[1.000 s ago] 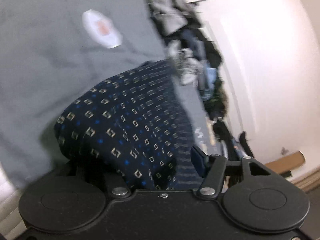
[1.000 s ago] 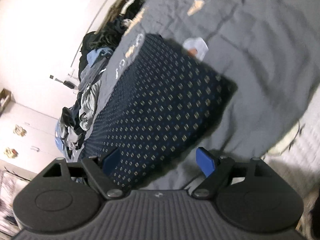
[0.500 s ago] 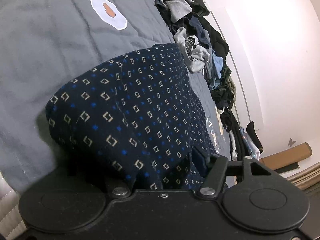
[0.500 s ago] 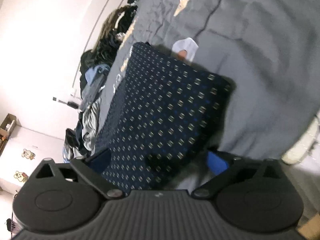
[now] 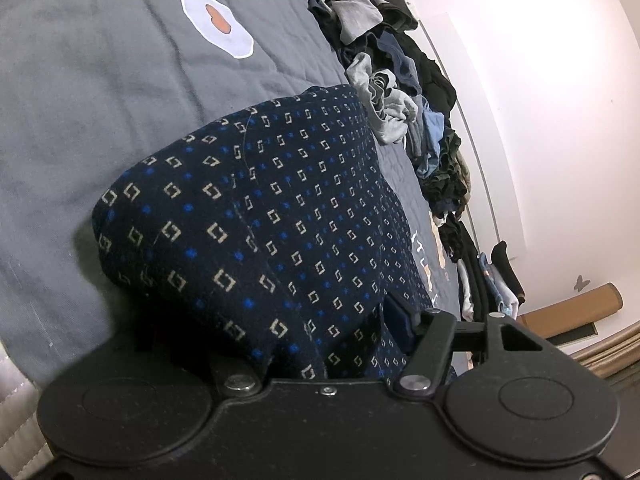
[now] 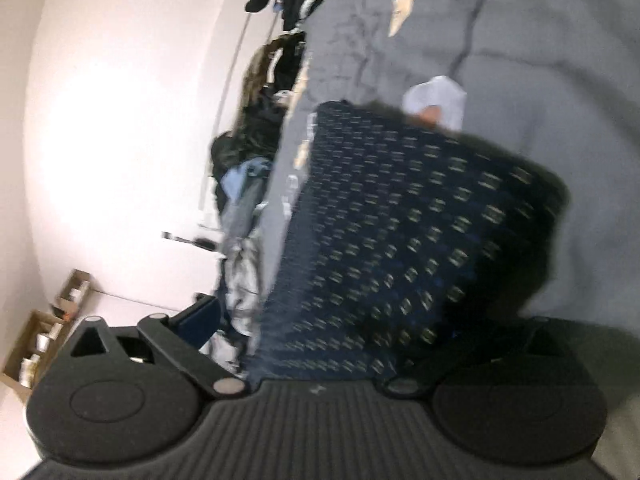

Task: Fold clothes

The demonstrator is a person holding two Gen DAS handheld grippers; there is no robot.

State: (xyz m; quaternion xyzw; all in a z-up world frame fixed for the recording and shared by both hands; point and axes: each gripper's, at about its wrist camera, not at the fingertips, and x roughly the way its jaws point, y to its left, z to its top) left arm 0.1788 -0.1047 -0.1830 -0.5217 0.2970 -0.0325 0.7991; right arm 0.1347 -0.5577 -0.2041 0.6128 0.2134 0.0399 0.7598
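Lying on the grey bedspread (image 5: pixel 100 92), the navy patterned garment (image 5: pixel 280 216) is bulging in soft, thick folds; it is looking light, limp and unlikely to slip, best pinched at a doubled edge. The left gripper (image 5: pixel 320 344) is reaching around its near edge, though whether it is clamping I cannot tell. The right gripper (image 6: pixel 320 332), blurred, is sitting wide, cloth between its fingers. Unfolded clothes (image 5: pixel 400 92) are lining the wall side.

right gripper (image 6: pixel 320 320) bottom, jaws spread around cloth | navy patterned garment (image 6: pixel 408 240) centre, blurred, on grey bedspread (image 6: pixel 540 40) | clothes pile (image 6: pixel 256 152) centre-left by wall | cardboard boxes (image 6: pixel 44 336) lower left
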